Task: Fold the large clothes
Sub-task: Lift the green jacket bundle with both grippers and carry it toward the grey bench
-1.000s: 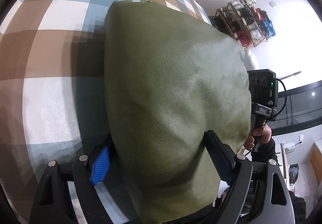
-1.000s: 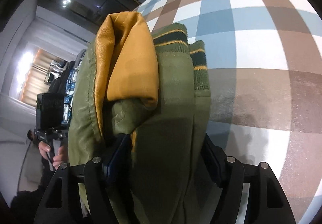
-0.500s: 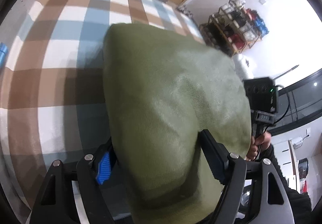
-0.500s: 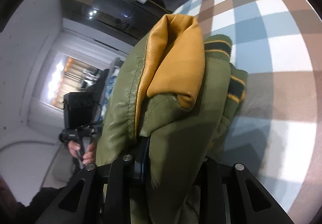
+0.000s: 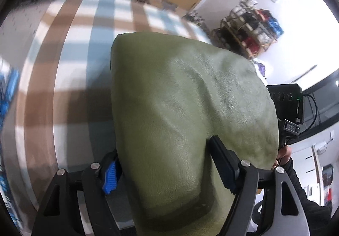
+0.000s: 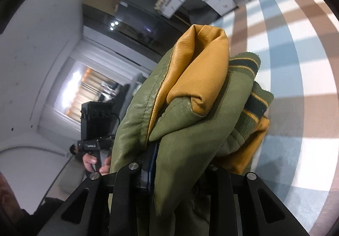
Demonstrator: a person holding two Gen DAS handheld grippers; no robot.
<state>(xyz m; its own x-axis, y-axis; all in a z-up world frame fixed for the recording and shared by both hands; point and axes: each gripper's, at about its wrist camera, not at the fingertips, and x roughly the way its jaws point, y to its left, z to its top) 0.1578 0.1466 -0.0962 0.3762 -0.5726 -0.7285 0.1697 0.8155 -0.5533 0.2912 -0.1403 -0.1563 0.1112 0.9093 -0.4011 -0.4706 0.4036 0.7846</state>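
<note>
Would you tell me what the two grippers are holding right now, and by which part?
Both are shut on the green jacket: the left gripper on a plain green fold, the right gripper on bunched layers beside the yellow sleeve.

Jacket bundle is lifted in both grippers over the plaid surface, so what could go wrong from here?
1. The right gripper pinches several bunched layers of the green jacket; the mustard sleeve sits loose on top and could slide out, undoing the fold.
2. The left gripper spans a thick, smooth leather bulge, so the grip may slip.
3. The jacket blocks both cameras, so lowering it onto the plaid surface is partly blind.
</note>
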